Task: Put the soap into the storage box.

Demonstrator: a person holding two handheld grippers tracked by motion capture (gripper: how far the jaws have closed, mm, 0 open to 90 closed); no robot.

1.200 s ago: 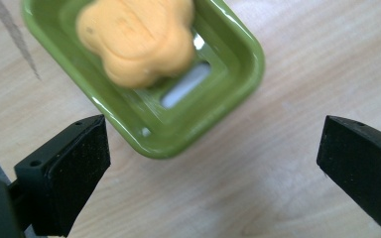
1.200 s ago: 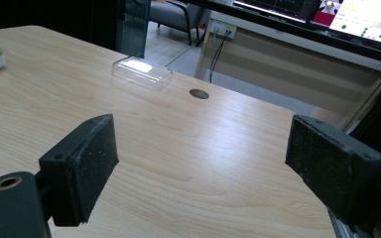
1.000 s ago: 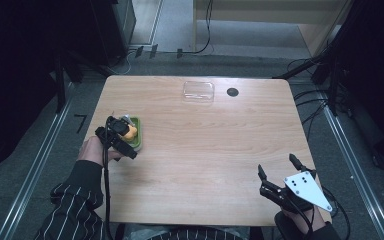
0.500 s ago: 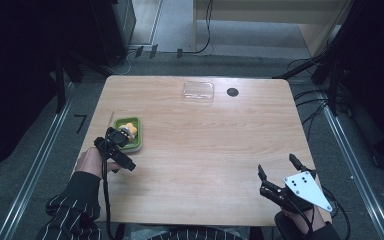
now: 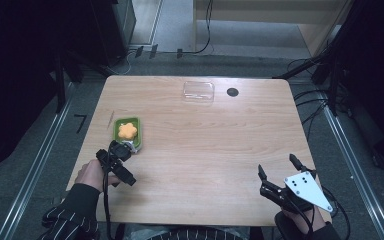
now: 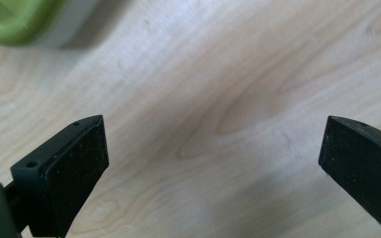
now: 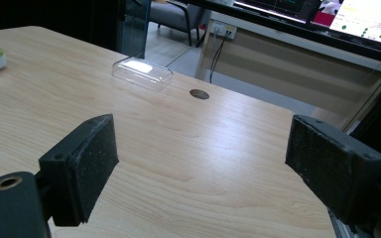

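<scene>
A small green tray (image 5: 135, 131) sits near the table's left edge with an orange flower-shaped piece (image 5: 127, 130) lying in it. My left gripper (image 5: 117, 159) hovers just in front of the tray, open, with bare wood between its jaws; the tray's corner (image 6: 20, 22) shows at the top left of the left gripper view. My right gripper (image 5: 278, 173) stands open at the front right corner of the table, holding nothing. A clear plastic lid (image 5: 198, 91) lies at the far middle of the table, and it appears as the clear lid (image 7: 142, 73) in the right gripper view.
A small dark round hole (image 5: 232, 92) sits in the tabletop right of the lid. The wooden table (image 5: 205, 145) is bare across its middle. Cables and metal rails run along the floor on both sides.
My left gripper has drawn back from over the green tray toward the front edge, leaving the orange piece in the tray. The right gripper has stayed put.
</scene>
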